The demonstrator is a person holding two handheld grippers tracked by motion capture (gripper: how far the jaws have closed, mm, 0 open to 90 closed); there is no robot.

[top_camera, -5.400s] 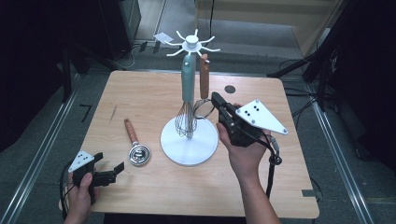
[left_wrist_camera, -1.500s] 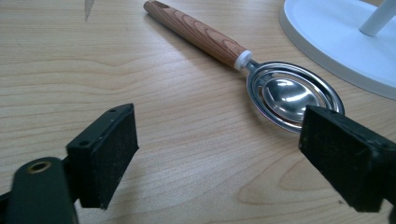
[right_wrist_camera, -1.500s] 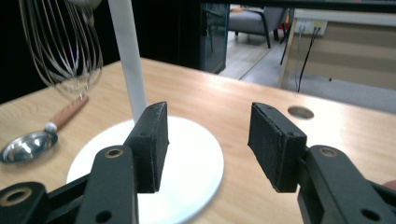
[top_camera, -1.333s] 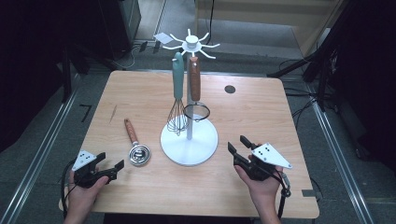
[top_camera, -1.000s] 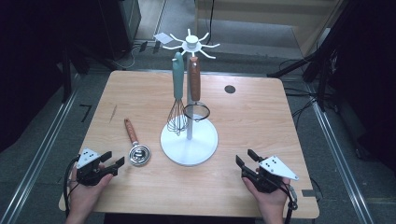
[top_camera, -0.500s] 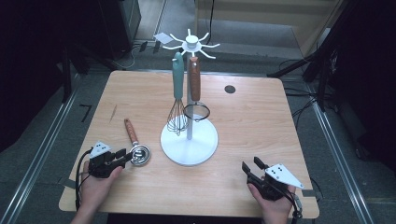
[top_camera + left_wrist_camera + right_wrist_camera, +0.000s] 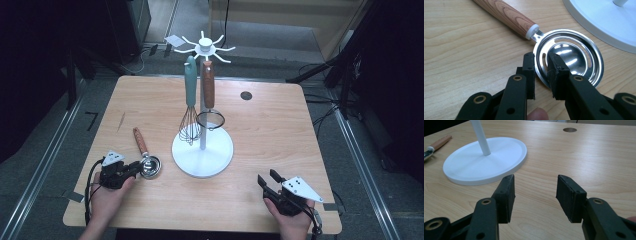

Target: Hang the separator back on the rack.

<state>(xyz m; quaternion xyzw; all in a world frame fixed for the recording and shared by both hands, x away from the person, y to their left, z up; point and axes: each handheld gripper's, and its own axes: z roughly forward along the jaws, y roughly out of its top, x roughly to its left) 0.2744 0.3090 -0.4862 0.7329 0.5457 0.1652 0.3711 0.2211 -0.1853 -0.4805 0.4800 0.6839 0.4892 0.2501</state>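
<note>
So the left gripper (image 7: 134,169) is parked at the near left part of the wooden table (image 7: 280,125), and its jaws have just been closing around the rim of the egg separator (image 7: 569,60). In the left gripper view one jaw is seen outside the steel bowl's edge and the other inside it, with the thin rim caught between them; whether the pads are actually pressing on the metal can't quite be made out, since a sliver of gap is seen on the outer side. The egg separator is lying flat on the table just left of the white stand (image 7: 202,152), wood-grain handle pointed away toward the far left.

On the stand, a teal-handled whisk (image 7: 189,100) and a brown-handled strainer (image 7: 209,100) are hung side by side from the top hooks.

The right gripper (image 7: 269,179) is held low at the near right corner, well apart from the stand, jaws spread with nothing between them, just bare tabletop seen through the gap.
</note>
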